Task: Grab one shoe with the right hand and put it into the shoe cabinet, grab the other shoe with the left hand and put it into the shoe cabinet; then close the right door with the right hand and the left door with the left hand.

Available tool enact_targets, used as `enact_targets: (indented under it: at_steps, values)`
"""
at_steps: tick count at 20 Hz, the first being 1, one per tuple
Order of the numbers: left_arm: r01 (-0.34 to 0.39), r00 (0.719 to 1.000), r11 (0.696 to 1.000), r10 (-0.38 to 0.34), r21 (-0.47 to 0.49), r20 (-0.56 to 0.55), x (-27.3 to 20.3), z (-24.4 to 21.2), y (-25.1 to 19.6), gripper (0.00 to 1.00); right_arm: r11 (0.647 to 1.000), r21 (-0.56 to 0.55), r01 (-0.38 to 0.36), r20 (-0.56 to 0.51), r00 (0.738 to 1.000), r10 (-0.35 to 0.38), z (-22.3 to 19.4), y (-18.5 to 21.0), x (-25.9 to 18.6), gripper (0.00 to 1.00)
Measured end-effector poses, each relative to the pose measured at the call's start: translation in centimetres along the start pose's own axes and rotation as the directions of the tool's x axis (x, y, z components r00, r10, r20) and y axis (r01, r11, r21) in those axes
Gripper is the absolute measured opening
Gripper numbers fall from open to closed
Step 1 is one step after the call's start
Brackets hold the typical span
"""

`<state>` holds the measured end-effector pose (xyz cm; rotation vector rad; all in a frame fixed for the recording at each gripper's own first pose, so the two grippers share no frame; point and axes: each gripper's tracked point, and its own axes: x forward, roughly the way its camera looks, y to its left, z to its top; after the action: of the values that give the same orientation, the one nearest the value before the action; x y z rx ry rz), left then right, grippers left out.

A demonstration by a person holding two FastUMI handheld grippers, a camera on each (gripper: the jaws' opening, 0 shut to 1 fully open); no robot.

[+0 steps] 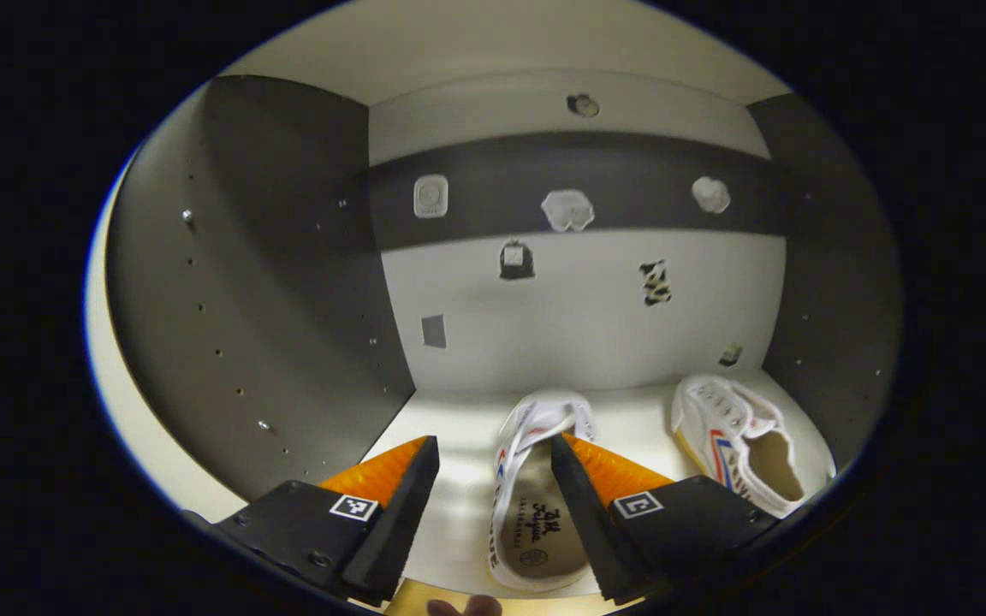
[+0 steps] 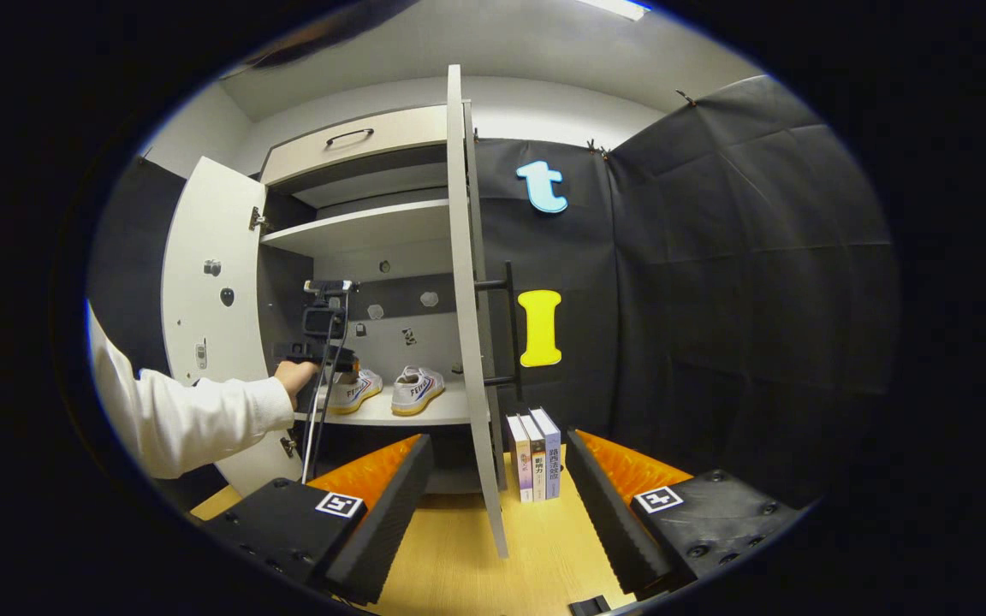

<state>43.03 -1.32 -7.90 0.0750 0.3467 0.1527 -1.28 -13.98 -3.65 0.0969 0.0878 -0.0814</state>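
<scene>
Looking along the left gripper (image 1: 493, 449), we see its fingers spread wide inside the shoe cabinet (image 1: 288, 257), one white shoe (image 1: 536, 505) lying between them on the shelf (image 1: 450, 445), heel towards the camera; whether the right finger touches it we cannot tell. The second shoe (image 1: 745, 441) sits just beside it, to the right. In the right gripper view, the right gripper (image 2: 500, 449) hangs open over the wooden tabletop (image 2: 467, 556), holding nothing. Right door (image 2: 472, 308) stands open edge-on; left door (image 2: 206, 299) open too. Three books (image 2: 536, 458) stand behind the right door
</scene>
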Motion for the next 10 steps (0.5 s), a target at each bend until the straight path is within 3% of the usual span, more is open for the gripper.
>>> enact_targets:
  at_steps: [6,10]
  values:
    - [0.092,0.974,0.995,-0.082,-0.037,0.213,-9.0,5.8,-1.2,0.91,1.000,0.012,0.011,0.015,1.000,-0.011,0.3,-1.1,0.0,0.99]
    - [0.166,0.922,0.986,-0.145,-0.029,0.359,-17.7,8.5,-1.3,0.94,1.000,0.009,-0.004,0.017,1.000,0.004,0.8,-0.6,-0.2,0.98]
